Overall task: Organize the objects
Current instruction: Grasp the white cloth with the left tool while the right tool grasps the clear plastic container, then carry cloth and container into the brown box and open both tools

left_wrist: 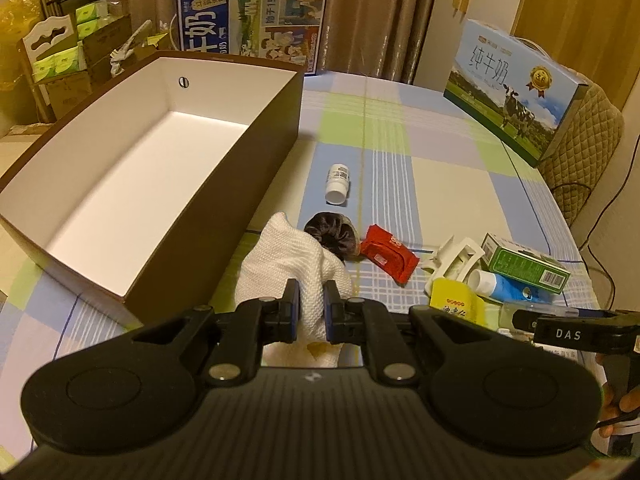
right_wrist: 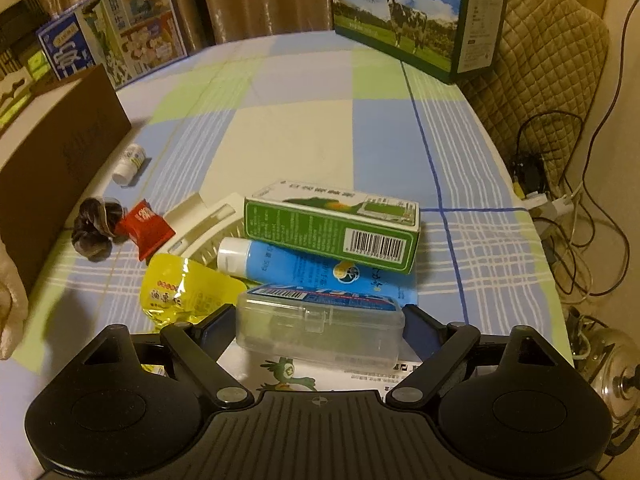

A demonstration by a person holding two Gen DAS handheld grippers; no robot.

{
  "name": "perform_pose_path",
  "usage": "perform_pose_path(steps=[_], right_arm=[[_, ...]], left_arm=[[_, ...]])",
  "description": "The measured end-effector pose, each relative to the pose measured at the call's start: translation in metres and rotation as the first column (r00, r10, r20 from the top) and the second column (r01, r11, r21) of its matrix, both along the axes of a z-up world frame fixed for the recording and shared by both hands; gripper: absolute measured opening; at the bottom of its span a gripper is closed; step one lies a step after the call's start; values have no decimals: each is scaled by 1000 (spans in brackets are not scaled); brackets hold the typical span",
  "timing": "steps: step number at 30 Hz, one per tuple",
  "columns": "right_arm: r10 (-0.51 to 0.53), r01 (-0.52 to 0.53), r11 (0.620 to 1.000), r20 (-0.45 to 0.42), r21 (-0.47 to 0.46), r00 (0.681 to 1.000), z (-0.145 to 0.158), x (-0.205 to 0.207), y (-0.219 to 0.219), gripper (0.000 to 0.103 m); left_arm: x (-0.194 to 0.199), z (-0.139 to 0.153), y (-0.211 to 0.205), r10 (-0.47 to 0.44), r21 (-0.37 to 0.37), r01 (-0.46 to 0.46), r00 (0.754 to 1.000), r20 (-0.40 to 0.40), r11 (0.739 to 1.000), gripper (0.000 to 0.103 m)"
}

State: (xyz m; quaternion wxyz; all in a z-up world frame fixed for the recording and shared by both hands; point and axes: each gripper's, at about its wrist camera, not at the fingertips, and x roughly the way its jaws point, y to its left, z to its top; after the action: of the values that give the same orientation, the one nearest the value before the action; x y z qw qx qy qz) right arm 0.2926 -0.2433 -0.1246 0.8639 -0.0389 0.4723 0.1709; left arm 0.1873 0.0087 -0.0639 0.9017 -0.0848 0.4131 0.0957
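My left gripper [left_wrist: 312, 304] is shut on a white cloth [left_wrist: 288, 256], just right of the empty brown box [left_wrist: 276, 152] with a white inside. My right gripper [right_wrist: 318, 326] stands around a clear plastic case [right_wrist: 320, 328], its pads at both ends of the case. Beyond it lie a blue tube [right_wrist: 304, 268], a green carton [right_wrist: 332, 224], a yellow pouch [right_wrist: 184, 292], a white clip [right_wrist: 208, 224], a red packet [right_wrist: 148, 228], a dark hair tie [right_wrist: 94, 228] and a small white bottle [right_wrist: 128, 164].
Two milk cartons stand at the table's far edge: a blue one [left_wrist: 252, 20] behind the brown box and a green-and-blue one [left_wrist: 516, 88] at the right. A quilted chair [right_wrist: 536, 60] and cables [right_wrist: 572, 208] lie past the right edge. A printed sheet [right_wrist: 304, 372] lies under the case.
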Motion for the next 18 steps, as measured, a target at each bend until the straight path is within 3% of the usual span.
perform_pose_path(steps=[10, 18], right_arm=[[43, -49, 994, 70, 96, 997, 48, -23, -10, 84], [79, -99, 980, 117, 175, 990, 87, -54, 25, 85]], left_arm=[[-13, 18, 1, -19, -4, 19, 999, 26, 1000, 9], [-18, 43, 26, -68, -33, 70, 996, 57, 997, 9]])
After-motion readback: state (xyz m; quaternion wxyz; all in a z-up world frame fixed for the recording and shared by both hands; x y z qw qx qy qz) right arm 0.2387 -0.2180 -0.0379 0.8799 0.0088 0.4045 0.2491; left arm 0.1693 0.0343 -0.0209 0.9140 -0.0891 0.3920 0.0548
